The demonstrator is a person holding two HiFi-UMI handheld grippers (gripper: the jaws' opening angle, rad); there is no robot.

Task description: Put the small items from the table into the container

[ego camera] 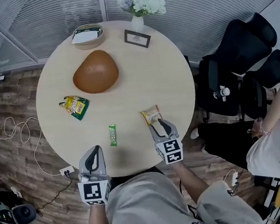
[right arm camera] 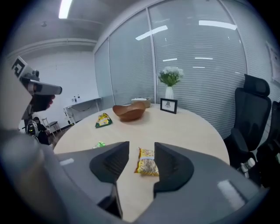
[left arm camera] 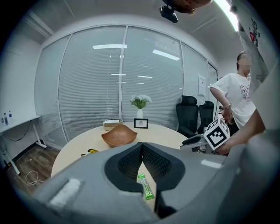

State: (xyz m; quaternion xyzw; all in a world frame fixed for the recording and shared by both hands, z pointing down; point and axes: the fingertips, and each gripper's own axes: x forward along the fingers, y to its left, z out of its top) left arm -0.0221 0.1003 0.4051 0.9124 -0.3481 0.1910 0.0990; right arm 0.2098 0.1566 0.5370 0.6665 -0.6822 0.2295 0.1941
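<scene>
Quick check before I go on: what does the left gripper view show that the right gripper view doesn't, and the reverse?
Only the left gripper view: a standing person in a white T-shirt, at the right edge.
Only the right gripper view: the yellow snack packet, lying on the table between the open jaws of the right gripper.
Both: the wooden bowl, vase of flowers, picture frame, green snack bar and yellow-green packet.

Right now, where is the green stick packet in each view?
Head view: green stick packet, lower middle of the picture.
Left gripper view: green stick packet, low centre, just beyond the jaws.
Right gripper view: green stick packet, small, left of the jaws.
Shared landmark: brown bowl.
</scene>
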